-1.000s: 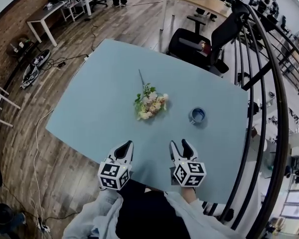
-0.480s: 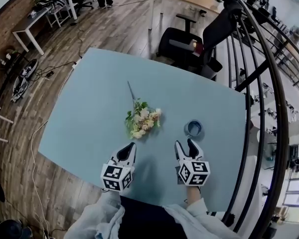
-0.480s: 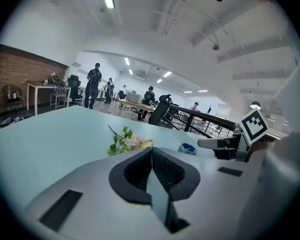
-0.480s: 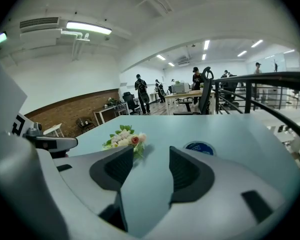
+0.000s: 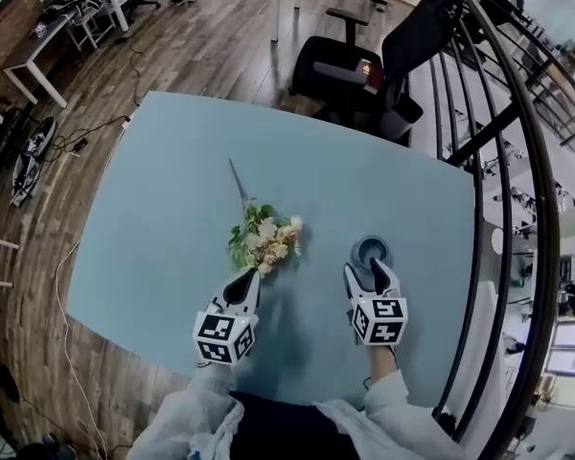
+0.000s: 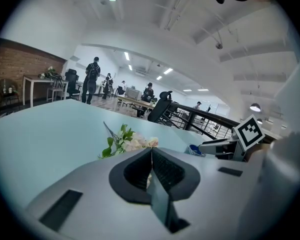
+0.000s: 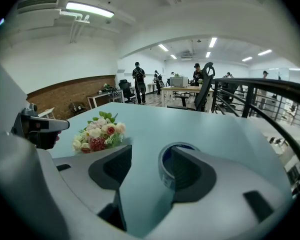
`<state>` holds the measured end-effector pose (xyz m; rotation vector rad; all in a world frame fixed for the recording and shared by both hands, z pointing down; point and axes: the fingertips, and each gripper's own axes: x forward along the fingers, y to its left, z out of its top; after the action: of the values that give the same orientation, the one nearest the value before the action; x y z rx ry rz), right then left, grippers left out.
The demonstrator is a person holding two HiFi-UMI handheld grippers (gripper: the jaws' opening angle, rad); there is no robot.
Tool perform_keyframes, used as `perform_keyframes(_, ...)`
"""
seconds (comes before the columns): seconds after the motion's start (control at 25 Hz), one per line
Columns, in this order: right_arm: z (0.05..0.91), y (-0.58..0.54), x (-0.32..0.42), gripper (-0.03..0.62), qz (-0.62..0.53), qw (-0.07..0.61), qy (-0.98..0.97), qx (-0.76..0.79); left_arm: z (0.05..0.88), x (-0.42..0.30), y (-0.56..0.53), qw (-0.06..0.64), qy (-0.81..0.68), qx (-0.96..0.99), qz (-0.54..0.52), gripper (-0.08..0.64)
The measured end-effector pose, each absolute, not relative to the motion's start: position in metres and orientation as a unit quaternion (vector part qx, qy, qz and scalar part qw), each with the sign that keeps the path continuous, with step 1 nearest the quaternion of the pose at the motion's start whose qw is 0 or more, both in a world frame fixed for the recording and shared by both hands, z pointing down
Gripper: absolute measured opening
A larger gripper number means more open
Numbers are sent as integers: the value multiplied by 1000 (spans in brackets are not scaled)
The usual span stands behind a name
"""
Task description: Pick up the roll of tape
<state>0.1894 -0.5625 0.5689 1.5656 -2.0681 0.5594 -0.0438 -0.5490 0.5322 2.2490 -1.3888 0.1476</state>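
Tape (image 5: 369, 249) lies flat on tabletop (image 5: 172, 209), hole up, right of flowers (image 5: 264, 241). Right tongs (image 5: 368, 275) nearer: jaws wide, just been opening, nothing between; tape just ahead, in line with right-hand jaw, not gap. Left tongs (image 5: 246, 282) closed, empty.

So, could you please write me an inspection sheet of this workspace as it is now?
Surface: light blue table, smooth.
Job's things: roll of tape lying flat, not gripped.
Clutter: bunch of flowers mid-table.
Grippers: left gripper shut, empty; right gripper open, jaws just been opening, roll just ahead at its right jaw.
Cables: loose cables on the floor left of the table.
Surroundings: office chair beyond the table, black railing at right.
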Motion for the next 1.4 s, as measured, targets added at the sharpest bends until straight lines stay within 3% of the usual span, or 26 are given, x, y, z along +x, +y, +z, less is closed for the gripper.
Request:
perform_keyframes(0.6, 620, -578, 194, 284, 211, 346, -739, 539, 558, -32, -560, 272, -491, 825, 68, 17)
perform_keyframes(0.92, 633, -580, 196, 207, 157, 446, -720, 509, 558, -36, -560, 272, -488, 827, 63, 17)
perform_keyframes(1.04, 637, -577, 200, 112, 125, 492, -708, 491, 559, -38, -557, 271, -491, 825, 64, 17)
perform_keyframes(1.16, 636, -573, 201, 74, 152, 480, -713, 488, 556, -41, -556, 269, -492, 825, 63, 17)
perform_keyframes(1.4, 628, -568, 206, 64, 164, 457, -716, 501, 547, -47, -551, 261, -499, 824, 59, 17)
